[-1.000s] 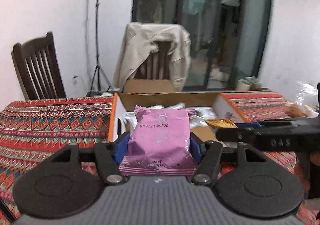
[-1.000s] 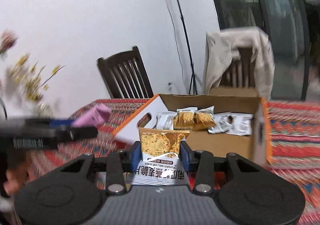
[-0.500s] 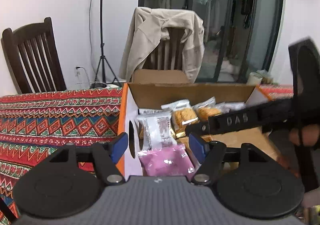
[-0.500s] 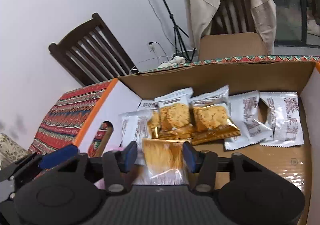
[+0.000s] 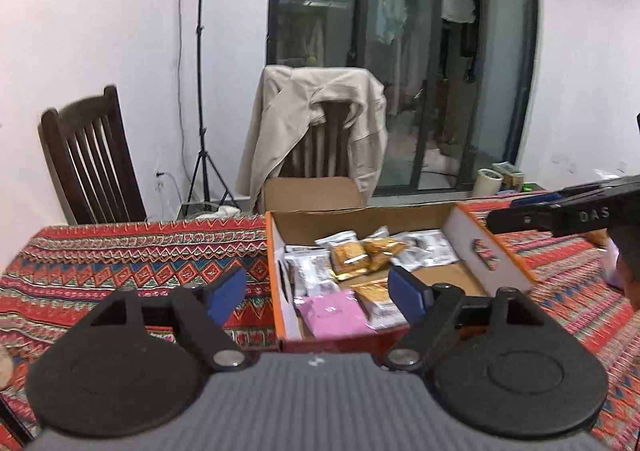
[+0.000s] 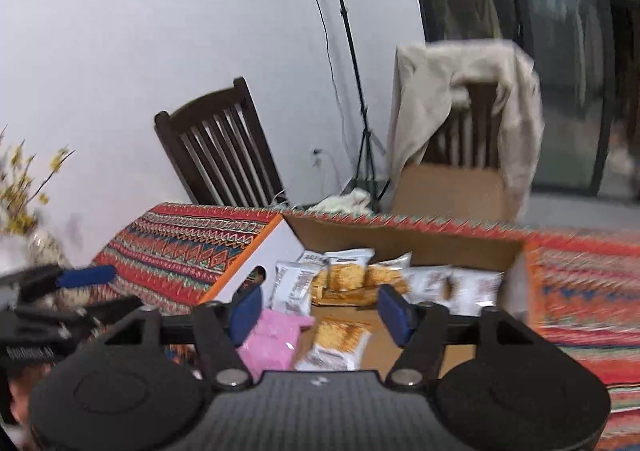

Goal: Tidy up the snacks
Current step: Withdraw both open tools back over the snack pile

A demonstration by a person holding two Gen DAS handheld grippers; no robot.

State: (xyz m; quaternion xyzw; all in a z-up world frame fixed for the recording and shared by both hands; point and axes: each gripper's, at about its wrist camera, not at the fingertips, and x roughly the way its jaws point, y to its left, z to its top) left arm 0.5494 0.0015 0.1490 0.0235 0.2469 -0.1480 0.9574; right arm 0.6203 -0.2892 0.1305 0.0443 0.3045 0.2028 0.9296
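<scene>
An open cardboard box (image 5: 470, 225) (image 6: 404, 241) with an orange rim sits on the patterned tablecloth and holds several snack packets. A pink packet (image 5: 331, 313) (image 6: 272, 343) lies at the box's near left, with a gold cracker packet (image 5: 378, 301) (image 6: 340, 343) beside it. Gold and white packets (image 5: 352, 257) (image 6: 348, 277) line the back. My left gripper (image 5: 318, 293) is open and empty, above the box's near edge. My right gripper (image 6: 320, 309) is open and empty, above the box. Each gripper shows at the edge of the other's view.
The red zigzag tablecloth (image 5: 140, 259) (image 6: 188, 243) covers the table on both sides of the box. Behind stand a dark wooden chair (image 5: 90, 167) (image 6: 224, 147), a chair draped with a beige jacket (image 5: 320, 123) (image 6: 464, 99), a light stand and a second box (image 5: 312, 193).
Both grippers opened and let go of their packets. The pink packet and the gold cracker packet now lie in the box. Both grippers have since pulled up and back.
</scene>
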